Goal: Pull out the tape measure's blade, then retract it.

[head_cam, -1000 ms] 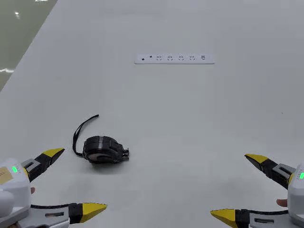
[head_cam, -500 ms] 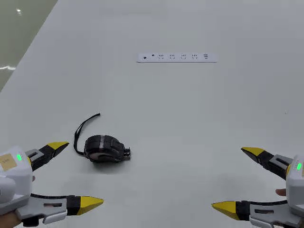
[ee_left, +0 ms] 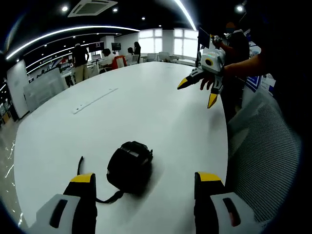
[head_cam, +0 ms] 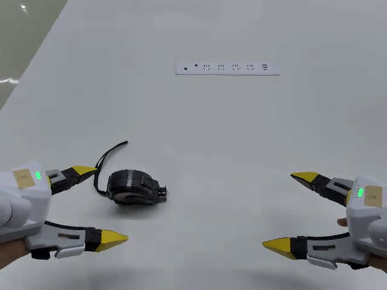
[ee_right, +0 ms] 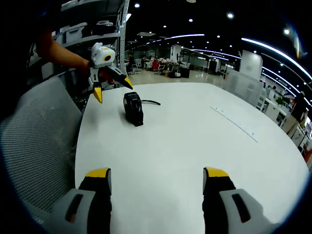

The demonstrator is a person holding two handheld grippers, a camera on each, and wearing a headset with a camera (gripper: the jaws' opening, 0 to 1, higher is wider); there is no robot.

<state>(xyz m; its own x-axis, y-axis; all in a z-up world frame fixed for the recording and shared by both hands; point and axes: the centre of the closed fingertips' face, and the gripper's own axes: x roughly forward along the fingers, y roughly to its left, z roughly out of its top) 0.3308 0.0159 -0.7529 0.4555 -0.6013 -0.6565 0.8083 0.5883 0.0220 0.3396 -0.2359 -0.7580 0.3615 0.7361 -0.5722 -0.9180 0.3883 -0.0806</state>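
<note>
Left gripper (head_cam: 106, 204) jaws wide open, empty, just left of tape measure (head_cam: 133, 188); right gripper (head_cam: 285, 210) same, well apart. Risk: off-ctr pinch cd skid it across table (head_cam: 242, 133).

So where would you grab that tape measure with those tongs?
Likely the left tongs across the rounded black body of the tape measure, from the strap side. Its blade hook points toward the right tongs, which could pinch that.

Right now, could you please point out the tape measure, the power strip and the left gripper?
tape measure (head_cam: 130, 188), head view, middle of its black case.
power strip (head_cam: 227, 67), head view, centre of the white bar.
left gripper (head_cam: 106, 203), head view, midway between its yellow fingertips.
</note>
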